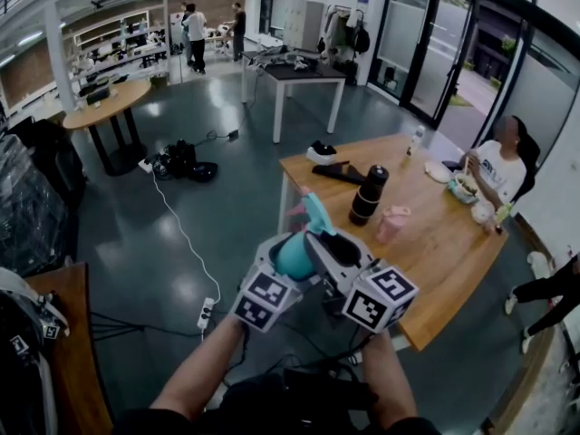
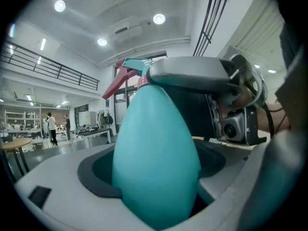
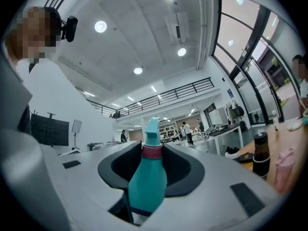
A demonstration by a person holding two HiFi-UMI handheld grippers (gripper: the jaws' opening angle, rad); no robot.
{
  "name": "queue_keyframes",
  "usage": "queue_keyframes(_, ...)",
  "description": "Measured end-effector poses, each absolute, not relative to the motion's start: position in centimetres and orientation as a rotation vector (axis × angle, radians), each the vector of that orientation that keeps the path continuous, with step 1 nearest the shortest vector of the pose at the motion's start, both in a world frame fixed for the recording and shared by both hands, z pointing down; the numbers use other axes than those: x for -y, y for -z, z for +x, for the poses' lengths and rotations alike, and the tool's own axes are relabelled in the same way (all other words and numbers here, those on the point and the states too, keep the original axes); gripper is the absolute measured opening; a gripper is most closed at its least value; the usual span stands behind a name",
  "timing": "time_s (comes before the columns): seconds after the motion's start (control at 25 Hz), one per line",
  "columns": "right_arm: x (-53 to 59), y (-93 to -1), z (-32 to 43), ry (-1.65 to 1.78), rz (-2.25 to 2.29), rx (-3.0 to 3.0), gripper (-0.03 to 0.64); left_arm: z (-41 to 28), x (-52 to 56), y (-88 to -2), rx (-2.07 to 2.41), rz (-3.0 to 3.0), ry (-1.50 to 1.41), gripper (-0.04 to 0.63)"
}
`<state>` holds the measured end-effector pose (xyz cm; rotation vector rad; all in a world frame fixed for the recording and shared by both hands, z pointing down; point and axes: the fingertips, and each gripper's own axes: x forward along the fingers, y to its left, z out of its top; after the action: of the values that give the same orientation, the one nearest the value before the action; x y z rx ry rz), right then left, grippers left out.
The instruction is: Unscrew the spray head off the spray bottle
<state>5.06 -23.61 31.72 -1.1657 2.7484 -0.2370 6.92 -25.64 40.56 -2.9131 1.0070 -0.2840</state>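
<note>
Spray bottle point(image 2: 156, 158) between left tool point(image 1: 288, 259) jaws, collar between right tool point(image 1: 328, 243) jaws

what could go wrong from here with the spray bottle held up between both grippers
The spray bottle hangs in the air over the floor, not the table; a slipped grip would likely drop it.
The left gripper clamps the smooth, egg-shaped body, which may spin instead of the head when twisted.
The right gripper sits around the pink collar, below the spray head; its pads could slide off that narrow neck.
</note>
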Motion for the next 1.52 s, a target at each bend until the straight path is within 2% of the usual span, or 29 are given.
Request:
queue_keyframes(1.12, 19.1, -30.6, 6.2, 0.22, -0.56, -2.881, 0.132, 9.1, 19.0, -39.4, -0.242, -3.123, 0.21, 0.434)
queue_keyframes(1.52, 19.9, -30.7, 6.5, 0.19, -0.741, -2.848, 0.158, 9.2, 20.6, -39.3, -0.414, -3.128, 0.151, 0.434)
